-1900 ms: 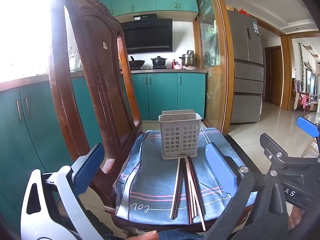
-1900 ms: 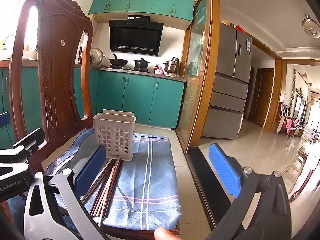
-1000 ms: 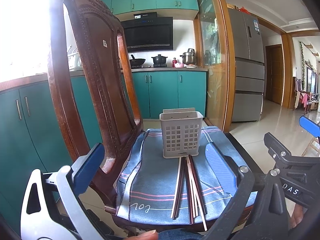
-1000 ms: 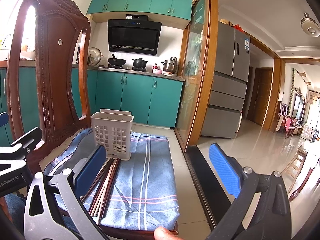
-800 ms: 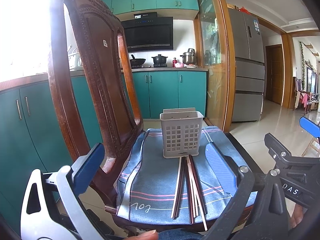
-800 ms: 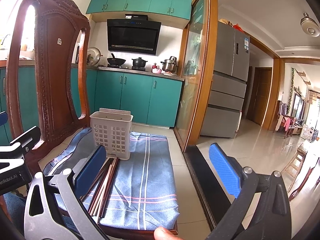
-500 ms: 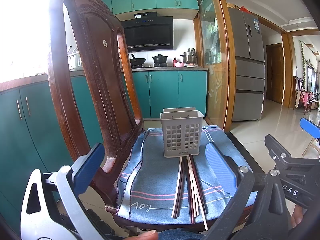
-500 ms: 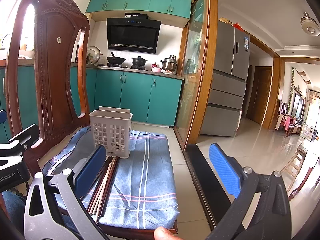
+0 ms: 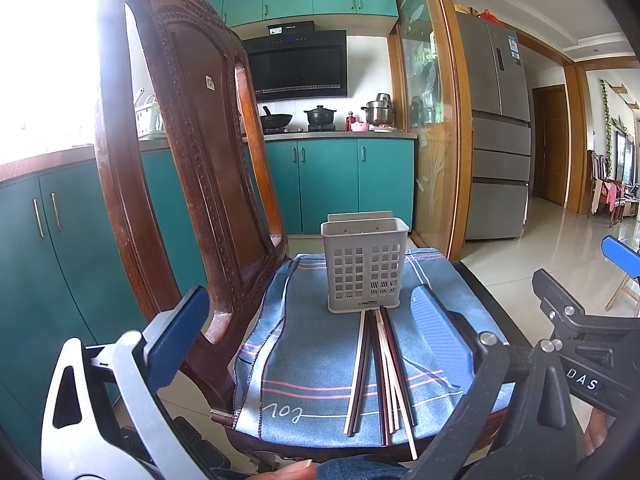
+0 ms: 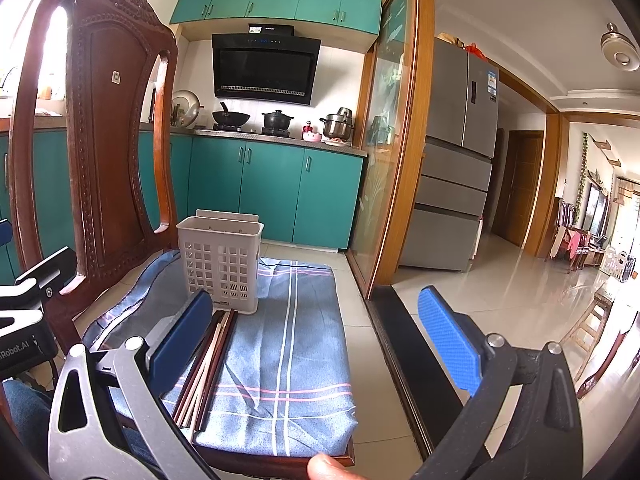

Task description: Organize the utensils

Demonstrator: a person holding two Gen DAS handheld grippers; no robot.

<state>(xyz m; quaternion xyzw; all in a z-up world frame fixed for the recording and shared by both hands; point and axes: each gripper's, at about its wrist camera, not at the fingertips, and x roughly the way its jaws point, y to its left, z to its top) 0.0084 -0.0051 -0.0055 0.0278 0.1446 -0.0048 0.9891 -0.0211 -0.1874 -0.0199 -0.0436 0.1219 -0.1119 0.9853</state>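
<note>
A white slotted utensil holder [image 9: 365,265] stands upright at the back of a chair seat covered by a blue cloth [image 9: 316,344]. Several chopsticks [image 9: 380,372], dark brown and pale, lie in a bundle on the cloth just in front of it. My left gripper [image 9: 308,328] is open and empty, held near the seat's front edge with the chopsticks between its fingers in view. My right gripper [image 10: 316,328] is open and empty, to the right; its view shows the holder [image 10: 220,260] and the chopsticks [image 10: 204,368] beside its left finger [image 10: 180,340].
The carved wooden chair back [image 9: 188,152] rises at the left of the seat. The right gripper's body [image 9: 580,344] shows at the right of the left view. Teal cabinets [image 9: 340,184], a glass door frame [image 10: 396,160] and a tiled floor [image 10: 500,292] lie behind.
Both views shift slightly, the holder sitting a little further right in the left view and left in the right view. Nothing on the seat has moved. Both grippers stay open.
</note>
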